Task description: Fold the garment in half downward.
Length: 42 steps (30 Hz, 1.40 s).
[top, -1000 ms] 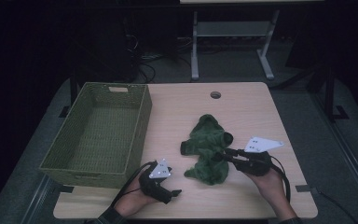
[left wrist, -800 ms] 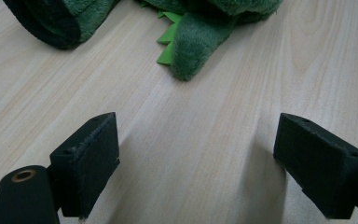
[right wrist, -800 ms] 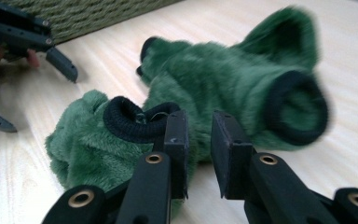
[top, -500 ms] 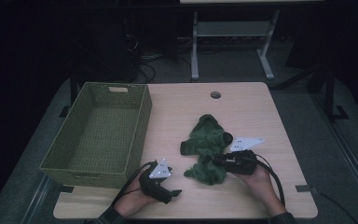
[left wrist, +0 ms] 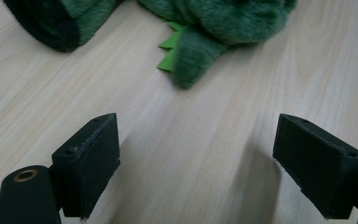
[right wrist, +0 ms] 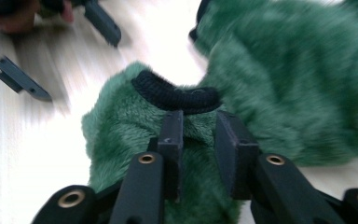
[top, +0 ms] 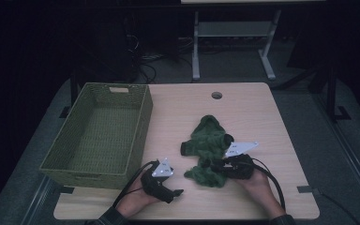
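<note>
A green furry garment (top: 205,140) with black cuffs lies crumpled on the wooden table (top: 262,117). My right gripper (top: 212,165) lies low against its near right part. In the right gripper view, the jaws (right wrist: 198,128) stand a narrow gap apart over the fur just short of a black cuff (right wrist: 177,95). They have just been opening, with green fur showing in the gap. My left gripper (top: 178,192) rests near the table's front edge, left of the garment. Its jaws (left wrist: 209,149) stand wide open over bare wood, and the garment's green edge (left wrist: 200,56) lies beyond them.
An olive woven basket (top: 143,117) with nothing in it stands at the table's left side. A round cable hole (top: 216,95) sits near the far edge. Beyond the table are a dark floor and a metal stand (top: 234,33).
My right gripper has moved left and down from beside the garment onto its near part. The left gripper has stayed where it was.
</note>
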### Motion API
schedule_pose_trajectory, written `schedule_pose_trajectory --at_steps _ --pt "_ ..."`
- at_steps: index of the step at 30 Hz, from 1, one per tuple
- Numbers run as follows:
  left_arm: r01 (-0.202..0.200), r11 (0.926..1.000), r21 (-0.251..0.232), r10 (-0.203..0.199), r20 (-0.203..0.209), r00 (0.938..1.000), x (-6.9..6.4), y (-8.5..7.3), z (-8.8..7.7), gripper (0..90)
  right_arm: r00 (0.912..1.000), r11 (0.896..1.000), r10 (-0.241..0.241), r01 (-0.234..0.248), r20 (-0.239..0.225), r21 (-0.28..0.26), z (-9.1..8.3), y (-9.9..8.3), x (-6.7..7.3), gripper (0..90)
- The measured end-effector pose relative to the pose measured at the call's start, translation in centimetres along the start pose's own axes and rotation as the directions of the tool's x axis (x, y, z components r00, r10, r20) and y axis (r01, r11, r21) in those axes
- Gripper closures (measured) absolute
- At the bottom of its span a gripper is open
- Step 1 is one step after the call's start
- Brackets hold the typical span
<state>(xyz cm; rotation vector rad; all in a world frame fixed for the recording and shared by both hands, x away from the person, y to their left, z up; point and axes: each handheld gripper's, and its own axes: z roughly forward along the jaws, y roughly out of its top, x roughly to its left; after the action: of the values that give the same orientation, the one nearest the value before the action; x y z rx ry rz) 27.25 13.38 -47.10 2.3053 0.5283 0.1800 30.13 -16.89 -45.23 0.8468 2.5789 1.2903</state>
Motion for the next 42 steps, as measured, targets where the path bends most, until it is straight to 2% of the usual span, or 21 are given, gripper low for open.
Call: schedule_pose_trajectory --at_steps 4,7,11,13,14,15,21,24,26,29,36,42 --pt "0.005 0.9992 -0.039 -0.005 0.000 1.0000 0.0 0.9 -0.6 15.1 0.9998 0.999 0.018 -0.018 0.012 -0.051 -1.4 0.3 -0.4 68.1" --pt "0.023 0.9968 -0.077 -0.020 0.028 0.9994 0.1 1.6 -1.0 20.1 0.9995 0.996 0.019 -0.017 0.026 -0.085 -2.4 0.4 -0.7 74.3" --pt "0.010 0.9948 -0.101 -0.005 0.056 0.9984 0.3 3.0 -1.3 26.4 0.9989 0.995 0.028 -0.025 0.038 -0.095 -3.4 0.6 -1.2 83.4" --pt "0.008 0.9940 -0.109 -0.001 0.066 0.9978 0.4 3.4 -1.3 32.8 0.9987 0.995 0.026 -0.022 0.044 -0.102 -3.6 0.7 -1.4 86.2" --pt "0.002 0.9924 -0.123 0.009 0.086 0.9962 0.4 4.3 -1.3 36.9 0.9978 0.994 0.032 -0.026 0.057 -0.107 -4.1 0.8 -1.7 89.4" --pt "-0.007 0.9923 -0.124 0.019 0.102 0.9946 0.5 4.8 -1.3 40.9 0.9976 0.994 0.035 -0.028 0.061 -0.108 -4.2 0.9 -1.8 89.6" --pt "-0.038 0.9840 -0.174 0.062 0.135 0.9889 1.0 8.1 -0.3 71.1 0.9964 0.995 0.035 -0.027 0.077 -0.098 -4.1 1.0 -2.2 90.0" --pt "-0.049 0.9839 -0.172 0.074 0.145 0.9866 1.1 9.3 0.6 80.8 0.9951 0.994 0.045 -0.036 0.088 -0.100 -4.2 1.1 -2.6 87.8" --pt "-0.053 0.9841 -0.170 0.079 0.152 0.9852 1.0 9.9 1.4 81.6 0.9938 0.994 0.059 -0.050 0.094 -0.099 -4.2 1.4 -3.1 83.5" --pt "-0.064 0.9841 -0.166 0.092 0.167 0.9816 0.7 10.4 2.5 81.6 0.9915 0.990 0.082 -0.069 0.101 -0.124 -4.5 2.2 -3.8 79.3" --pt "-0.077 0.9910 -0.109 0.097 0.193 0.9763 0.4 9.9 4.8 81.5 0.9850 0.987 0.111 -0.093 0.132 -0.129 -3.6 4.8 -6.7 71.0" --pt "-0.093 0.9935 -0.065 0.103 0.173 0.9794 0.1 9.2 5.8 82.0 0.9761 0.988 0.143 -0.130 0.164 -0.089 -1.9 6.4 -9.4 67.7"
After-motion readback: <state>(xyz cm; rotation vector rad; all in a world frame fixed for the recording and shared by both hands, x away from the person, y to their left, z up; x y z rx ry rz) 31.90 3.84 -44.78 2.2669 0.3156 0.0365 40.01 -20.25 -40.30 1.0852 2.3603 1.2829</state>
